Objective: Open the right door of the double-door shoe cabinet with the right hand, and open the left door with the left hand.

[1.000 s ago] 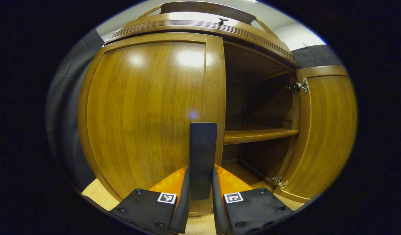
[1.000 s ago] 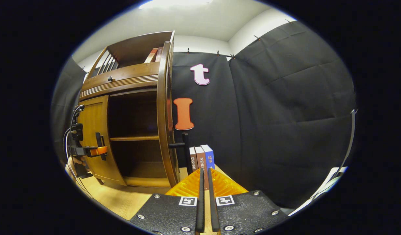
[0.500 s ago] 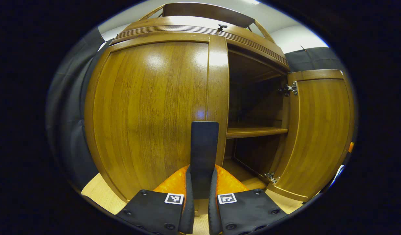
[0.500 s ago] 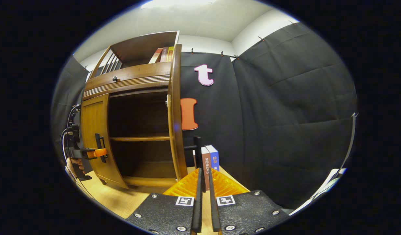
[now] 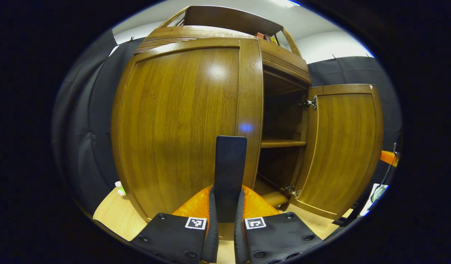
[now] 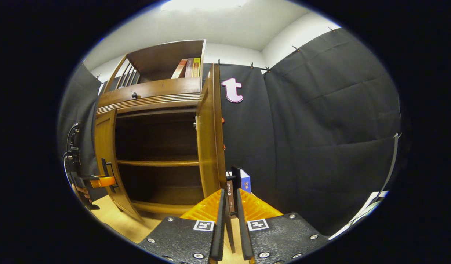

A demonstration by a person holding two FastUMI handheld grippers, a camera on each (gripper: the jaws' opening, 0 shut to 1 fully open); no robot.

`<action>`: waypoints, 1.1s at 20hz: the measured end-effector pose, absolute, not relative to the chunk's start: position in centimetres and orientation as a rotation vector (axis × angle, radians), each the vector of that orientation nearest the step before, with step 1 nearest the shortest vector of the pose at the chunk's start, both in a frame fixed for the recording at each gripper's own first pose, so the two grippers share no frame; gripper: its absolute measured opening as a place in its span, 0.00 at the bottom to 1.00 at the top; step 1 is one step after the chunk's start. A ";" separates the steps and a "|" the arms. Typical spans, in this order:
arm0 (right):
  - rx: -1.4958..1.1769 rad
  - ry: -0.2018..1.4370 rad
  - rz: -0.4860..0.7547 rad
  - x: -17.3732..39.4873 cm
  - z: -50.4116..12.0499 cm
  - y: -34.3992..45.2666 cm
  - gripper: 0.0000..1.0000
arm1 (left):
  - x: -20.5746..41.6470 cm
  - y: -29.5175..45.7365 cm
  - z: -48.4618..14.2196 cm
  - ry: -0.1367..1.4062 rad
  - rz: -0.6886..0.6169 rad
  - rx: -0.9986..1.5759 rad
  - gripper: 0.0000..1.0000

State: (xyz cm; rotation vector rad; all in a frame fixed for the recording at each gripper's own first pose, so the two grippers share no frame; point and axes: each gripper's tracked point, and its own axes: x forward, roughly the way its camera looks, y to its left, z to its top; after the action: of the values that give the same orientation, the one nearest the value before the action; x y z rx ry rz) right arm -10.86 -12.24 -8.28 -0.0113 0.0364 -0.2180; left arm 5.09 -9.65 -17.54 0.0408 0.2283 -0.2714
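The left gripper is clamped narrow, and the right gripper is nearly closed, both level.

Textured black finger mounts on left gripper and right gripper, each studded with round screws and bearing a small square black-and-white marker. Black cables looping above the far-off left gripper.

One shoe cabinet with two doors: left door, right door. One inner shelf. Two hinges on right door. Three books on top, some more on desk. One drawer knob.
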 end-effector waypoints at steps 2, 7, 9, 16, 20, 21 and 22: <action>-0.019 0.033 -0.203 -11.0 -7.7 -11.1 0.19 | 4.3 -9.2 -17.4 0.228 -0.274 0.043 0.24; 0.002 0.039 -0.140 -10.5 -7.5 -7.7 0.19 | 1.6 -7.3 -16.6 0.227 -0.278 0.028 0.24; 0.019 0.043 -0.113 -10.2 -7.6 -6.3 0.19 | 0.5 -6.5 -16.3 0.227 -0.278 0.031 0.24; 0.034 0.059 -0.030 -9.0 -7.8 -2.0 0.19 | -3.6 -2.1 -15.1 0.216 -0.247 0.045 0.24; 0.037 0.071 0.006 -8.2 -8.2 0.2 0.19 | -5.3 1.1 -14.3 0.214 -0.208 0.058 0.24; 0.038 0.075 0.012 -8.0 -8.2 0.7 0.20 | -5.7 2.0 -14.1 0.212 -0.195 0.063 0.23; 0.037 0.076 0.019 -7.9 -8.2 1.1 0.25 | -6.0 2.8 -14.0 0.209 -0.182 0.068 0.23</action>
State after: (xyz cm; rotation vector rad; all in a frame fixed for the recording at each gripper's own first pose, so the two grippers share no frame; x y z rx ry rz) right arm -7.91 1.13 -8.24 0.0368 0.0755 0.0185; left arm -6.05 2.77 -13.99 0.0685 0.2094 -0.1824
